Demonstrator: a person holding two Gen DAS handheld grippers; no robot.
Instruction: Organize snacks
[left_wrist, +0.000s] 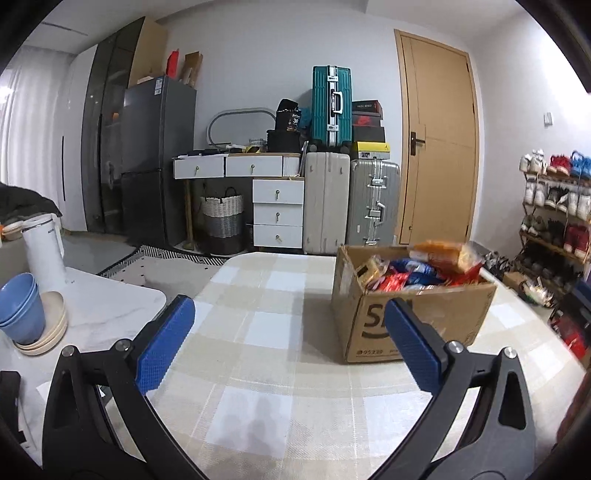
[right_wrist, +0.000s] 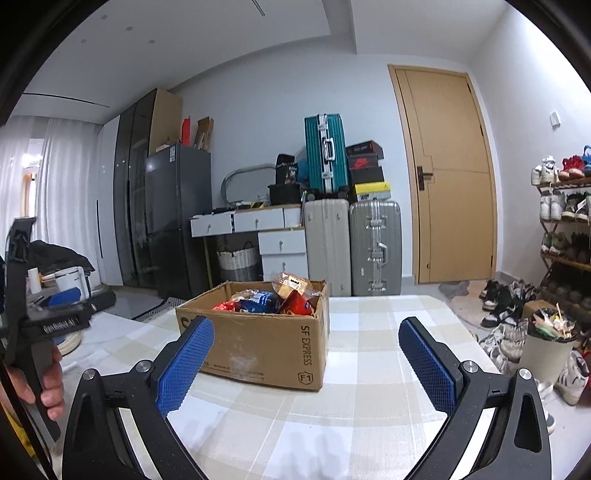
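Cardboard box (right_wrist: 258, 343) brims with snack packets (right_wrist: 266, 301) — each hand-held gripper (left_wrist: 291, 341) (right_wrist: 304, 360) spread apart, empty.

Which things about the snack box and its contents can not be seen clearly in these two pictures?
- Snacks low in the box: hidden by its walls and the upper packs, both views.
- Orange pack: blurred in the left view, label unreadable.
- Box print: partly covered by the left gripper finger in the left view.
- Box's far side: not visible in either view.
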